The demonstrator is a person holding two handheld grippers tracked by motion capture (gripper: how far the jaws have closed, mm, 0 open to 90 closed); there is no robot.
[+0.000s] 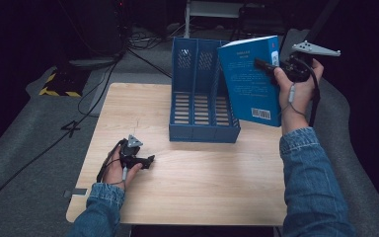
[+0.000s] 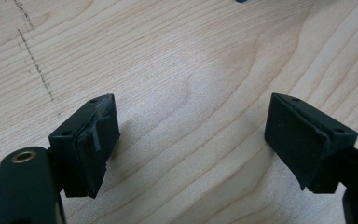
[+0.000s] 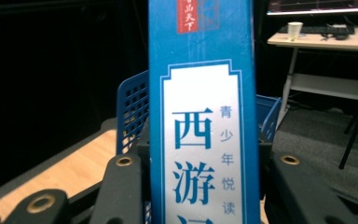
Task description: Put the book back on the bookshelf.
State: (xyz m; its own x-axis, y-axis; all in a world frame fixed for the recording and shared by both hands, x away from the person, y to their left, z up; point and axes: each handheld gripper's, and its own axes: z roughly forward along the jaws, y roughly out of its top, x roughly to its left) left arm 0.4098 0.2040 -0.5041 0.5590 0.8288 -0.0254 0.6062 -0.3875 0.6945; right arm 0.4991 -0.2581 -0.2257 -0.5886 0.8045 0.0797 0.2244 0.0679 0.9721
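Observation:
A thick blue book (image 1: pixel 250 81) hangs upright in the air at the right of the blue file rack (image 1: pixel 200 98), its back cover with a barcode facing me. My right gripper (image 1: pixel 266 65) is shut on its spine edge near the top. In the right gripper view the book's spine (image 3: pixel 201 116), with white label and Chinese characters, stands between the two black jaws, and the rack (image 3: pixel 133 112) shows behind it. My left gripper (image 1: pixel 148 161) rests low on the wooden table (image 1: pixel 187 182) at the left front. Its fingers (image 2: pixel 91 140) stand wide apart over bare wood, open.
The rack has three slots and stands at the table's back middle. Cables and a yellow-black striped strip (image 1: pixel 56 91) lie on the grey floor at the left. A white desk (image 3: pixel 326 39) with a cup stands far behind in the dark room.

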